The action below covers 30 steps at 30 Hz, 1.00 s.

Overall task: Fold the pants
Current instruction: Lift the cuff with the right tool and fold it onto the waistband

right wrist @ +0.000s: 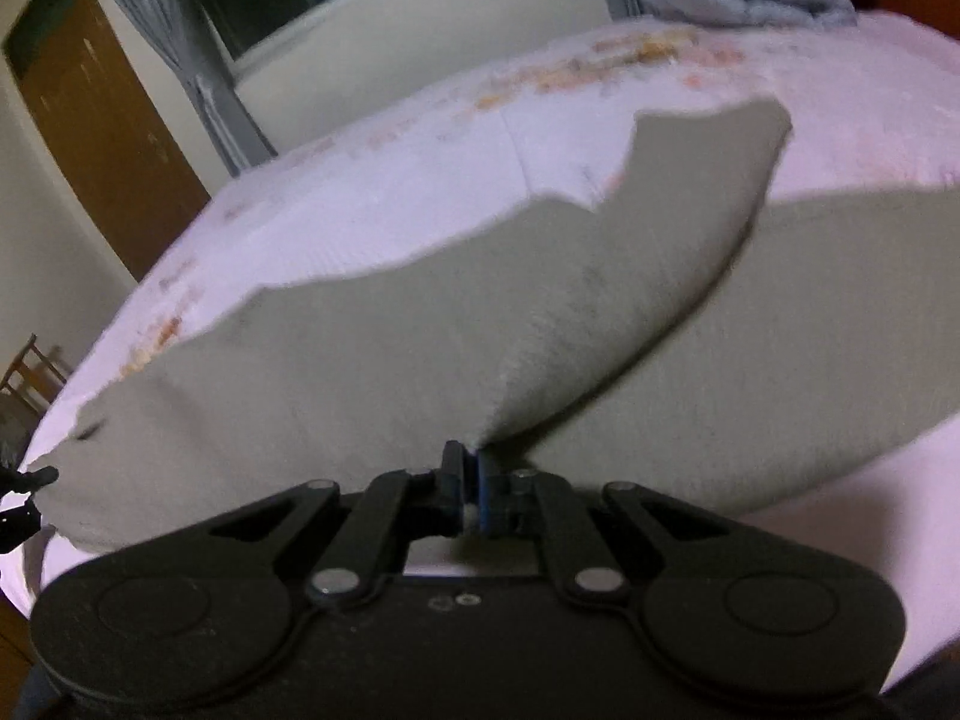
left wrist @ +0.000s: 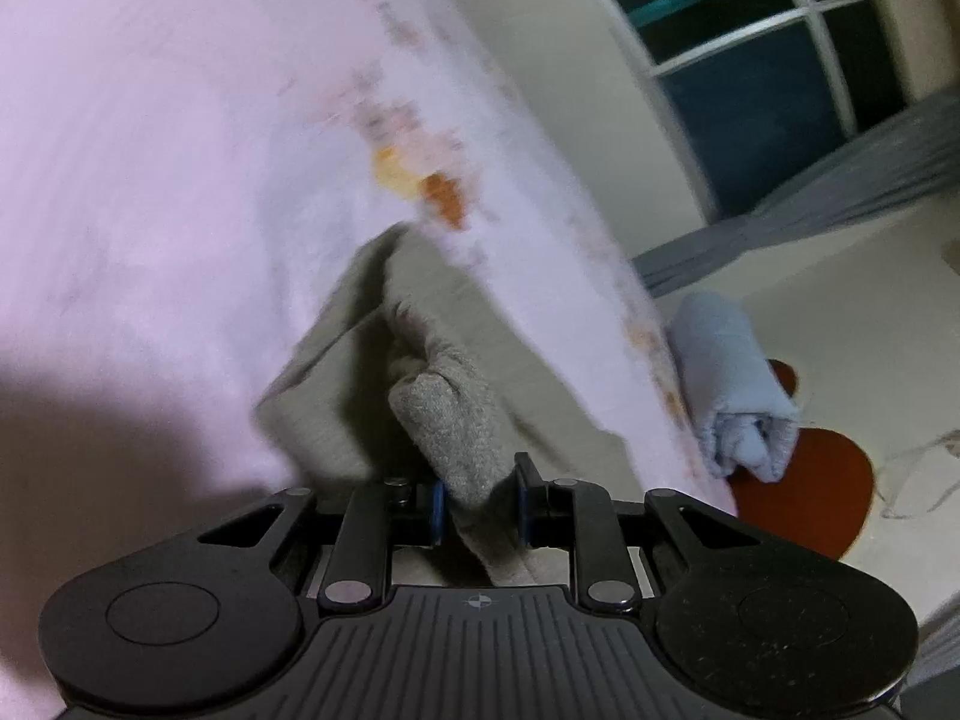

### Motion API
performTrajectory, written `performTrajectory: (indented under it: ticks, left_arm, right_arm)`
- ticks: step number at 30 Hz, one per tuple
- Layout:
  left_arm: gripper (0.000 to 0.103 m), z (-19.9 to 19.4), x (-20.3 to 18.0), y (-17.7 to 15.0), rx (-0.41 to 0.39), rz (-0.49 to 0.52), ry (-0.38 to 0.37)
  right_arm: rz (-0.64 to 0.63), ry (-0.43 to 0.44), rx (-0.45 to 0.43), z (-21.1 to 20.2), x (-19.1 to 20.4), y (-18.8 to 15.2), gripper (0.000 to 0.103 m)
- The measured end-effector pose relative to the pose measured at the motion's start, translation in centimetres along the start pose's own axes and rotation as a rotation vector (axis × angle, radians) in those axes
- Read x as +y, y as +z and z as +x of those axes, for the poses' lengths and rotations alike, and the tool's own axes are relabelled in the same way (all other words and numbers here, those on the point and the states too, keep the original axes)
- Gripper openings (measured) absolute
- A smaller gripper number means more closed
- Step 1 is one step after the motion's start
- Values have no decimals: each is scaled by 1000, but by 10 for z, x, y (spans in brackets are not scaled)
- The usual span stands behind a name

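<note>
Grey pants [right wrist: 372, 372] lie on your pink bedspread [right wrist: 372, 198]. Left gripper [left wrist: 480, 507] is clamped on a bunched fold, right gripper [right wrist: 471, 483] pinched tight on an edge. Dark window [left wrist: 750, 42], brown door [right wrist: 102, 120], grey curtain [right wrist: 198, 60] behind.

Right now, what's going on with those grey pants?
Left gripper and right gripper both clamped on grey pants. Pants lifted off pink bedspread. Nothing blocking.
</note>
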<state>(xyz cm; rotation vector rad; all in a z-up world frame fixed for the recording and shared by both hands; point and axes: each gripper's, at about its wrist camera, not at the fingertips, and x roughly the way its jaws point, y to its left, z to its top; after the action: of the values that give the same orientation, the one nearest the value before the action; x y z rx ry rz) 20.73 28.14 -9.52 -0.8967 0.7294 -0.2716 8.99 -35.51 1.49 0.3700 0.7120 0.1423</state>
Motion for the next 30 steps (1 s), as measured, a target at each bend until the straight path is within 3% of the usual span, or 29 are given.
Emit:
performTrajectory:
  ticks: [3, 5, 6, 9, 12, 16, 21, 24, 26, 28, 29, 30]
  left_arm:
    - [22, 2, -2, 0, 23, 20, 40]
    - [22, 10, 3, -2, 65, 38, 97]
    - [22, 8, 8, -3, 62, 27, 91]
    - [22, 0, 3, -4, 26, 21, 76]
    - [22, -4, -2, -3, 23, 35, 80]
    - [22, 4, 6, -4, 30, -5, 83]
    - [22, 2, 1, -4, 36, 12, 87]
    - [27, 1, 5, -5, 42, -35, 99]
    - [29, -6, 0, -9, 20, -19, 121]
    - [38, -18, -11, -14, -8, 3, 166]
    - [67, -24, -18, -15, -31, 30, 206]
    - [86, -32, -28, -19, -61, 66, 240]
  right_arm:
    - [-8, -4, -4, -6, 3, 5, 0]
    - [-3, -30, 58, 10, -4, -7, 0]
    - [17, -41, 97, 19, -9, -14, 0]
    - [63, -25, 71, 18, -14, -17, 0]
    - [32, -12, 20, 4, -7, -12, 0]
    - [67, -24, 76, 18, -19, -20, 0]
    - [52, 7, -23, -12, -11, -15, 0]
    - [72, -66, 70, 6, -18, -22, 0]
    - [146, -49, 102, 12, -30, -26, 0]
    - [143, -65, 80, 1, -29, -21, 0]
    - [131, -88, 29, -12, -27, -19, 3]
    - [112, -82, -29, -26, -27, -13, 6]
